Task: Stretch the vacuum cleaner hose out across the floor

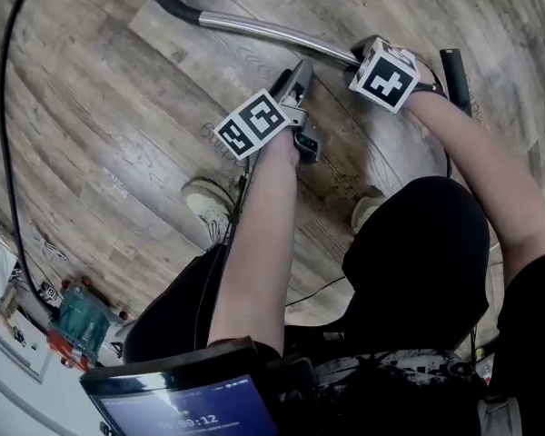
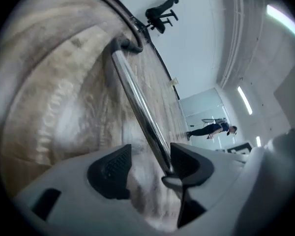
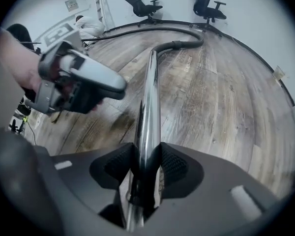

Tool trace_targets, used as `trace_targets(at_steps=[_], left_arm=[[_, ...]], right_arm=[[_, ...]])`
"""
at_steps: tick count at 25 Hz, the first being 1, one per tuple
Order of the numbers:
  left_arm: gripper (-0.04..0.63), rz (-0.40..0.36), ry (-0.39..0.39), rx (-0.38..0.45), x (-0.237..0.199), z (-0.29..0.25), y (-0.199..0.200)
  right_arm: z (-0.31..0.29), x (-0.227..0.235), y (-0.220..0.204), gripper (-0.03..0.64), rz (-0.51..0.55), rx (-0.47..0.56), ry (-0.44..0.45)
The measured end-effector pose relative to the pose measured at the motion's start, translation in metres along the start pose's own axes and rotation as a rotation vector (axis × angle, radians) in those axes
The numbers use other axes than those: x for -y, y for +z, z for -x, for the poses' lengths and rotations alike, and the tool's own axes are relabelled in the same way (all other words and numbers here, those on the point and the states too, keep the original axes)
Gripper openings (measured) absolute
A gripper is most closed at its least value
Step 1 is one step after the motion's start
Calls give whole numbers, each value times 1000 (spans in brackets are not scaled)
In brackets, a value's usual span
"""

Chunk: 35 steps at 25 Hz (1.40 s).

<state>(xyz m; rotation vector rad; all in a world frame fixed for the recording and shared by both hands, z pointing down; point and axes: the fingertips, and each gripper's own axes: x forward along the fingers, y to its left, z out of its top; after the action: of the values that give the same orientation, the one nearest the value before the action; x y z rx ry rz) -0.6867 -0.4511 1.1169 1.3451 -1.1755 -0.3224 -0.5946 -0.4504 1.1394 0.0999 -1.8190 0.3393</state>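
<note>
Right gripper (image 3: 146,163) jaws pinch the chrome wand (image 3: 150,107); left gripper (image 2: 147,163) jaws stand spread, wand just beside one pad. Only the right gripper view shows the hose (image 3: 179,44) trailing away across the floor

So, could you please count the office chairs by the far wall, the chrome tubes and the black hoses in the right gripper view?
office chairs: 2
chrome tube: 1
black hose: 1
Total: 4
</note>
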Motion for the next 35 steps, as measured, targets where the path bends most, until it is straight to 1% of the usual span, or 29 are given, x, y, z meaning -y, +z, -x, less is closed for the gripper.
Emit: trace_targets(at_steps=[3, 5, 6, 7, 8, 10, 13, 14, 15, 17, 18, 20, 22, 23, 24, 25, 26, 27, 28, 29, 30, 31, 33, 35], left_arm=[[302, 131, -100, 62, 9, -42, -12], [304, 211, -201, 90, 21, -60, -13], [283, 255, -241, 95, 25, -67, -12], [231, 301, -262, 98, 28, -73, -11], [138, 339, -269, 100, 29, -78, -10], [137, 368, -268, 110, 33, -80, -10], [133, 371, -246, 159, 39, -72, -4], [133, 376, -241, 175, 43, -69, -1], [133, 383, -234, 188, 48, -68, 3], [135, 388, -204, 214, 59, -67, 7], [133, 382, -188, 226, 62, -67, 8], [135, 368, -171, 226, 67, -65, 9], [140, 344, -181, 223, 69, -58, 18], [140, 324, -197, 259, 68, -51, 33], [140, 308, -217, 327, 64, -40, 57], [129, 304, -239, 404, 59, -28, 85], [114, 310, -265, 461, 56, -18, 112], [84, 321, -297, 478, 59, -13, 131], [55, 333, -329, 462, 66, -12, 141], [54, 343, -349, 438, 74, -13, 144], [40, 343, -348, 427, 78, -14, 146], [38, 326, -327, 431, 79, -13, 147], [38, 273, -270, 453, 80, -9, 150], [38, 254, -246, 461, 86, -4, 152]], right_arm=[[15, -12, -16, 181, 24, 6, -14], [19, -15, -27, 181, 47, -4, -28], [21, -14, -32, 183, 61, -12, -41], [22, -11, -37, 183, 71, -17, -53], [24, -8, -40, 183, 72, -17, -58], [29, -4, -43, 184, 84, -6, -76], [31, 4, -39, 195, 184, -18, -173], [28, 7, -37, 193, 227, -34, -207], [27, 11, -36, 177, 270, -55, -234], [26, 18, -33, 184, 329, -93, -247], [27, 19, -32, 165, 344, -101, -236], [30, 18, -30, 153, 352, -95, -207], [34, 12, -26, 155, 335, -77, -158], [38, 7, -23, 155, 323, -68, -124], [43, 2, -21, 155, 316, -59, -92], [49, -2, -19, 155, 318, -53, -66], [55, -4, -19, 155, 326, -49, -48], [60, -5, -19, 155, 335, -47, -36], [65, -5, -19, 156, 336, -45, -31], [67, -2, -19, 158, 330, -45, -39], [68, 3, -18, 160, 322, -47, -66], [67, 10, -16, 171, 315, -51, -115], [64, 21, -6, 173, 313, -52, -225], [62, 24, 11, 173, 316, -41, -280]])
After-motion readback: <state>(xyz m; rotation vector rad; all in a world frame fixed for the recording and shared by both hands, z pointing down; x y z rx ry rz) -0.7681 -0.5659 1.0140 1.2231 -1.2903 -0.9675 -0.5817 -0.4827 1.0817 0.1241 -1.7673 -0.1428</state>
